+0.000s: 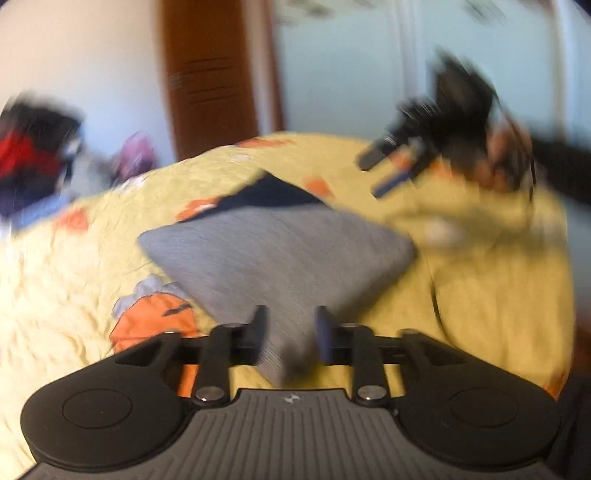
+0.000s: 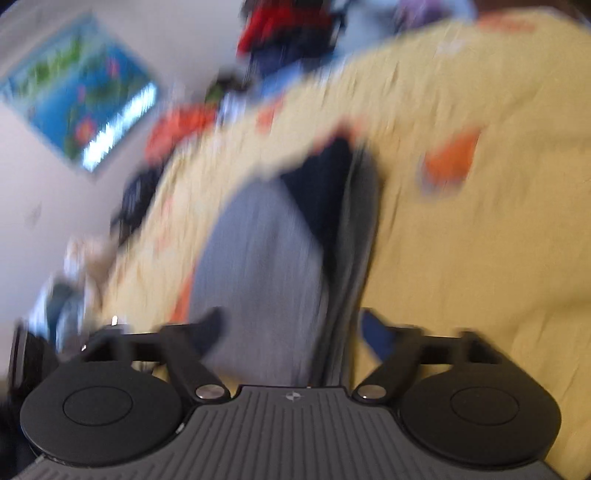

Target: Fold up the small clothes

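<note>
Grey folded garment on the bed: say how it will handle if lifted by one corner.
The grey folded garment is soft knit, so it likely droops and unfolds. It looks thin, probably light. On the quilted yellow bedspread it should drag rather than slide.

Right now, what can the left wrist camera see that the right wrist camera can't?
Only the left wrist view shows the right tongs with the hand holding them, above the bed, and a brown door.

Only the right wrist view shows a colourful blue picture on the wall.

Both show the grey garment with a dark navy piece on it, lying on the yellow bedspread, and a blurry pile of clothes beyond the bed.
</note>
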A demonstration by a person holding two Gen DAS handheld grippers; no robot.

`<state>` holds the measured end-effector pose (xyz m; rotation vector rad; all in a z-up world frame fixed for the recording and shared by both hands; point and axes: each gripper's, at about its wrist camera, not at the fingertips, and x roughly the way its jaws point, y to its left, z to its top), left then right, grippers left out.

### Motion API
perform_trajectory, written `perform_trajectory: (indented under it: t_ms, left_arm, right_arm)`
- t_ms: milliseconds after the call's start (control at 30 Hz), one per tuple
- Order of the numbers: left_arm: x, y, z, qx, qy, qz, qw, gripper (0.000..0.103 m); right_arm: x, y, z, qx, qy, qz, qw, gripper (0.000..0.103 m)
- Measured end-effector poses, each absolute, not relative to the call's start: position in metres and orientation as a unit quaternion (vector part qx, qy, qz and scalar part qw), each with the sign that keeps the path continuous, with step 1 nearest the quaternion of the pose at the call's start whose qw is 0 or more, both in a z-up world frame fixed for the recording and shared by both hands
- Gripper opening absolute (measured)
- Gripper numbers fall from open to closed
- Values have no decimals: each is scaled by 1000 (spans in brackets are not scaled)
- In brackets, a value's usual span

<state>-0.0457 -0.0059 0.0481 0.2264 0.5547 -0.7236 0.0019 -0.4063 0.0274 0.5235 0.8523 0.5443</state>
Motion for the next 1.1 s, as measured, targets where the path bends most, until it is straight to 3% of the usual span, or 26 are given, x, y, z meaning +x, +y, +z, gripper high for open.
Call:
perform_trajectory:
  t_ms: [33,67,200,367,400,433,467,500,533,733,900,967,1033,1100]
  left_arm:
    - [-29,4,53,54,272,-333,901,83]
    - [-12,14,53,-3,278,-314,908,94]
    - [69,37,23,-207,349,-241,882,97]
    - [130,28,-11,-308,407,-243,825,96]
    - [136,24,-17,-320,410,-248,817,93]
    - [140,21,-19,-327,408,-250,815,80]
    - [141,19,-21,-326,410,-243,816,67]
    - [144,16,-23,-319,417,-228,820,36]
    - [148,14,-26,-320,424,-222,817,35]
    - [133,20,7,-244,391,-236,856,28]
    - [154,53,50,-202,358,-207,888,29]
    - [179,61,54,-183,362,-182,896,34]
    - [189,73,48,-172,380,-137,899,37]
    - [177,88,45,-191,389,-115,894,37]
  right_arm:
    - [12,-410,30,257,387,244,851,103]
    - [26,-412,29,266,378,236,855,102]
    - [91,-408,5,320,402,206,833,99]
    - [131,-383,-19,317,421,204,825,97]
    - [132,-380,-22,318,419,210,824,93]
    - [130,-378,-24,325,412,215,824,86]
    - [129,-376,-29,334,412,223,818,68]
    - [127,-375,-33,334,409,222,820,41]
    - [126,-371,-36,324,412,220,823,36]
    - [113,-369,-26,351,376,240,823,31]
    - [131,-341,1,368,345,289,814,31]
    - [149,-328,5,376,336,294,812,30]
    - [169,-317,0,380,342,271,815,34]
    - [180,-312,-8,370,365,221,825,47]
